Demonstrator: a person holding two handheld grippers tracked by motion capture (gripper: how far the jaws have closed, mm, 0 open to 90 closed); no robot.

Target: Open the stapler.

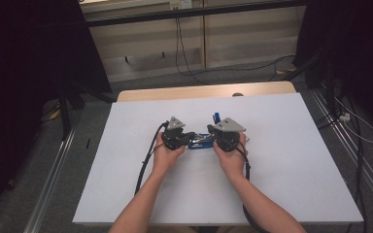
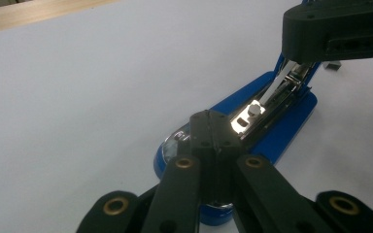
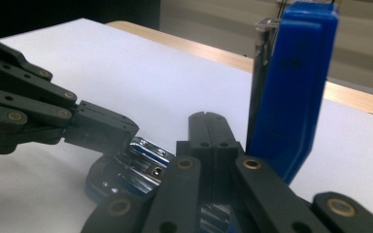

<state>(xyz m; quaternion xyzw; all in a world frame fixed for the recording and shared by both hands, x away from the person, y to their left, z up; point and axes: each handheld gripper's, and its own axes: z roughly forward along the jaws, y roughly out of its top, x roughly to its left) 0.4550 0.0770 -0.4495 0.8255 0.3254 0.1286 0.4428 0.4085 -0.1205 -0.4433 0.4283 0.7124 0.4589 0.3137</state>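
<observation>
Stapler (image 1: 201,141), blue, lies opened up near the middle of the white desk (image 1: 281,165), between the two tongs. Left tongs (image 1: 190,138): jaws closed together, tips pressed on the stapler's front end by the shiny metal plate (image 3: 141,165). Right tongs (image 1: 212,141): jaws likewise closed together, tips down at the hinge end. Blue top arm (image 3: 291,92) stands upright just beside them, its metal staple channel (image 2: 281,92) exposed. Stamped marks on the metal are too small to read. Farther off, the desk's wooden far edge (image 1: 199,91), then cables (image 1: 184,58) on the floor.
</observation>
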